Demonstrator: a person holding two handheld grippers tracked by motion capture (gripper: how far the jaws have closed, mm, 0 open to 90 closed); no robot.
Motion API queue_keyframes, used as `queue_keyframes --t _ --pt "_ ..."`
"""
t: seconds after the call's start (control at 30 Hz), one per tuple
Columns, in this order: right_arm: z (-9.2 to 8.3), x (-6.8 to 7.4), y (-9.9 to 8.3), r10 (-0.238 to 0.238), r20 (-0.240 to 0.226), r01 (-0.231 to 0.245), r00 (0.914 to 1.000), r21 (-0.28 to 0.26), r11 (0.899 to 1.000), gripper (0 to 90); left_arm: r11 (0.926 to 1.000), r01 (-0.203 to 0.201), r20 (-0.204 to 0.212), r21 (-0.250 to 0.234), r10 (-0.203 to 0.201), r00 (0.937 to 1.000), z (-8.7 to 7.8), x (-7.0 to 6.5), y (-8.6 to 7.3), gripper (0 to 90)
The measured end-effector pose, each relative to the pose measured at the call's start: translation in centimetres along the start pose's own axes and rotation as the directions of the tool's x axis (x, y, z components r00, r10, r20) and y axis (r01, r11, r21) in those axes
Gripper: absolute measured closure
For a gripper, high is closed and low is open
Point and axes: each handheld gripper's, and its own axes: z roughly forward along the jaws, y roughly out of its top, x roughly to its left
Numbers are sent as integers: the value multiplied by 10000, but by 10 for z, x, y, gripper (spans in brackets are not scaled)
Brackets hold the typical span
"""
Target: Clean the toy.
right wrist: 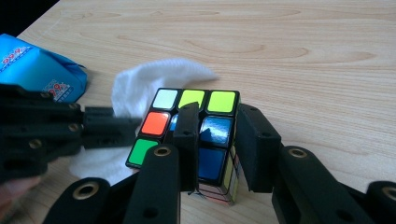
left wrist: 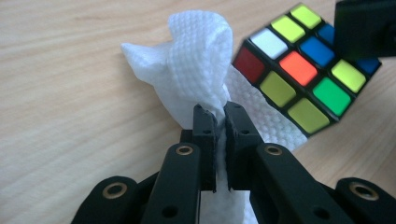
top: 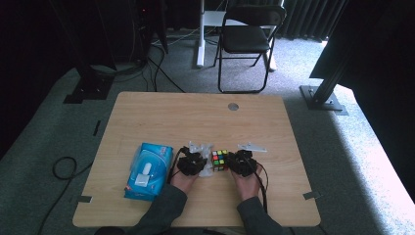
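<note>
A scrambled colour cube sits on the wooden table between my two grippers. My right gripper is shut on the cube: one jaw lies across its top face, the other presses its right side. My left gripper is shut on a bunched white wipe, pinched between the tips. The wipe lies against the cube's left side, and the cube is tilted just to its right. In the right gripper view the left gripper reaches in from the left over the wipe.
A blue pack of wipes lies left of my left hand, seen again at the far left. A round cable hole is in the far part of the table. A black folding chair stands on the floor beyond.
</note>
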Motion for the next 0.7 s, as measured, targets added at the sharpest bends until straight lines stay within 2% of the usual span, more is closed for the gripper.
queue_keyframes --t 0.17,0.43,0.57,0.7 --pt "0 -1 1 -7 -240 10 9997 128 9999 706 9997 212 -43 -139 -213 9998 -2 5 4 844" --pt "0 -2 1 -140 -538 155 9985 276 9995 706 9996 248 -138 -149 -250 9996 1 9 8 844" --pt "0 -1 1 -222 -708 246 9972 329 9992 705 9991 391 -36 -179 -392 9992 4 10 10 843" --pt "0 0 1 -395 -668 416 9970 306 9987 706 9997 233 -41 -118 -233 9997 10 6 12 842"
